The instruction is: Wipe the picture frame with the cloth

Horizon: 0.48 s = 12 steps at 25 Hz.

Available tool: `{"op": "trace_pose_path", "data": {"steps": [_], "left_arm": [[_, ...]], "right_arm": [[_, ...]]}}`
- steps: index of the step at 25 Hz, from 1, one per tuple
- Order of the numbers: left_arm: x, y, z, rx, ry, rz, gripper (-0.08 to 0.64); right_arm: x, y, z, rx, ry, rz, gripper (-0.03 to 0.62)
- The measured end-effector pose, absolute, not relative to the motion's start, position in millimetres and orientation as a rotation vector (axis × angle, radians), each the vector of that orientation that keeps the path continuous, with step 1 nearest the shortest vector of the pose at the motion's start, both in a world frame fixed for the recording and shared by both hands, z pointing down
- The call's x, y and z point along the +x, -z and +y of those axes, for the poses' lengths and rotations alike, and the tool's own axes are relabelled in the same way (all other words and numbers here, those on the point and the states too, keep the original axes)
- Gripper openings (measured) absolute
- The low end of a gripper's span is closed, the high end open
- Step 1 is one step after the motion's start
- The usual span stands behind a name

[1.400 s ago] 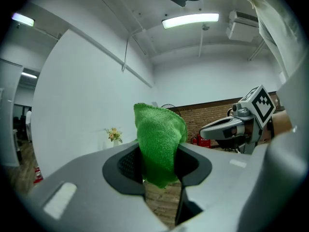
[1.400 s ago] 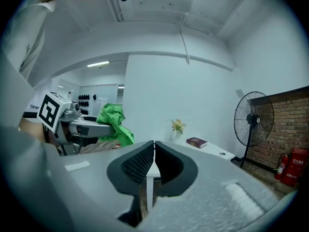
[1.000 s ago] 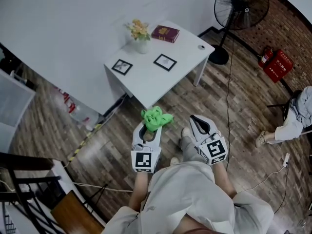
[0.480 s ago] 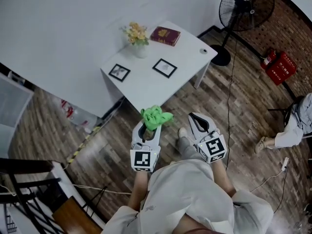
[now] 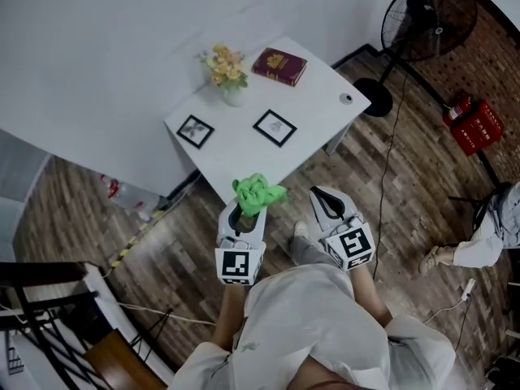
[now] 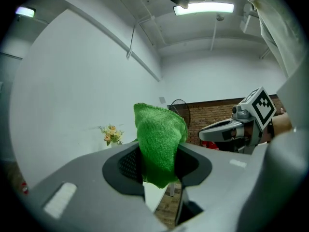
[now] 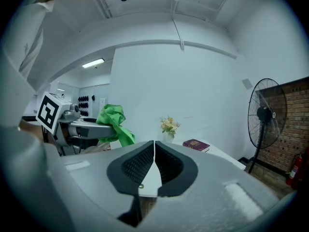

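Note:
Two black picture frames lie flat on the white table [image 5: 309,96]: one [image 5: 275,127] near the middle, one [image 5: 195,131] at the left corner. My left gripper [image 5: 249,206] is shut on a bright green cloth [image 5: 257,192], held in the air just short of the table's near corner. The green cloth [image 6: 159,144] stands up between the jaws in the left gripper view. My right gripper [image 5: 322,199] is shut and holds nothing, beside the left one; its pads [image 7: 164,163] meet in the right gripper view.
A vase of flowers [image 5: 225,69] and a dark red book [image 5: 279,65] stand at the table's back, a small round thing [image 5: 347,98] at its right edge. A standing fan [image 5: 426,31] and red boxes [image 5: 474,126] are at the right. A seated person [image 5: 487,226] is at far right.
The view has drawn nearer the table, which now lies lower and more central in the head view. Both grippers keep their places before me, the cloth still held.

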<state>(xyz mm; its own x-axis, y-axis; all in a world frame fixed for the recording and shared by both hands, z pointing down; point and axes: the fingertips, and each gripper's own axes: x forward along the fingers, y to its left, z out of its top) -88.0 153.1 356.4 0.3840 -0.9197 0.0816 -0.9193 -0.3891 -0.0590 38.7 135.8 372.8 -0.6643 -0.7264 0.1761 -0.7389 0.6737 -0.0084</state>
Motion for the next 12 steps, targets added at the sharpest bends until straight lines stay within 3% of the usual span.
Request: {"op": "trace_pose_path", "data": {"steps": [12], "left_arm": [[-69.4, -366.4, 58.0, -2.574, 0.235, 1.828, 0.169]], "right_arm": [[58.6, -384.5, 34.3, 1.114, -0.169, -2.749, 0.012]]}}
